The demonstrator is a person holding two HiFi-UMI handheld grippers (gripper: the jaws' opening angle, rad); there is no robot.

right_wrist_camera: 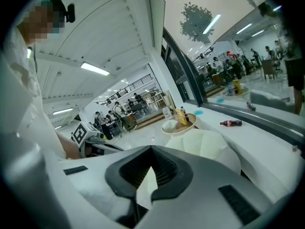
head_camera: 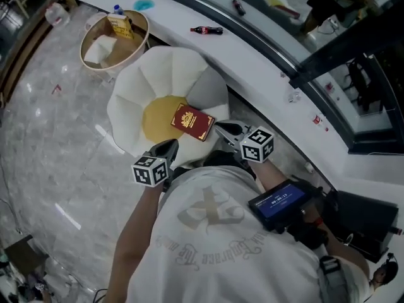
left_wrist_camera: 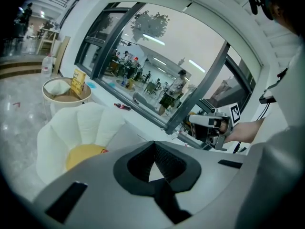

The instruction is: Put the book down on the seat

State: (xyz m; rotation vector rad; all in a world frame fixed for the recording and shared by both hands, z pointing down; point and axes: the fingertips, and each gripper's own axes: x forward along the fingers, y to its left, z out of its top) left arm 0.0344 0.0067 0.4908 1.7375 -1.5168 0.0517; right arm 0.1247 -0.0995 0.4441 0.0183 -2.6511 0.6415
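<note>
A red book (head_camera: 192, 122) lies flat on the yellow round seat (head_camera: 154, 122) of a white petal-shaped chair (head_camera: 170, 68). Neither gripper touches it. My left gripper (head_camera: 169, 146) hangs just in front of the seat's near edge, jaws shut and empty. My right gripper (head_camera: 222, 129) sits to the right of the book, also shut with nothing in it. In the left gripper view the closed jaws (left_wrist_camera: 155, 168) point past the yellow seat (left_wrist_camera: 83, 154), and a red sliver of the book (left_wrist_camera: 103, 150) shows. The right gripper view shows its shut jaws (right_wrist_camera: 148, 175) and the chair (right_wrist_camera: 209, 144).
A round tub (head_camera: 113, 40) with a yellow carton and a bottle stands behind the chair on the marble floor. A cola bottle (head_camera: 207, 30) lies on the long white ledge (head_camera: 265, 55) along the window. A device with a blue screen (head_camera: 278, 202) hangs at the person's waist.
</note>
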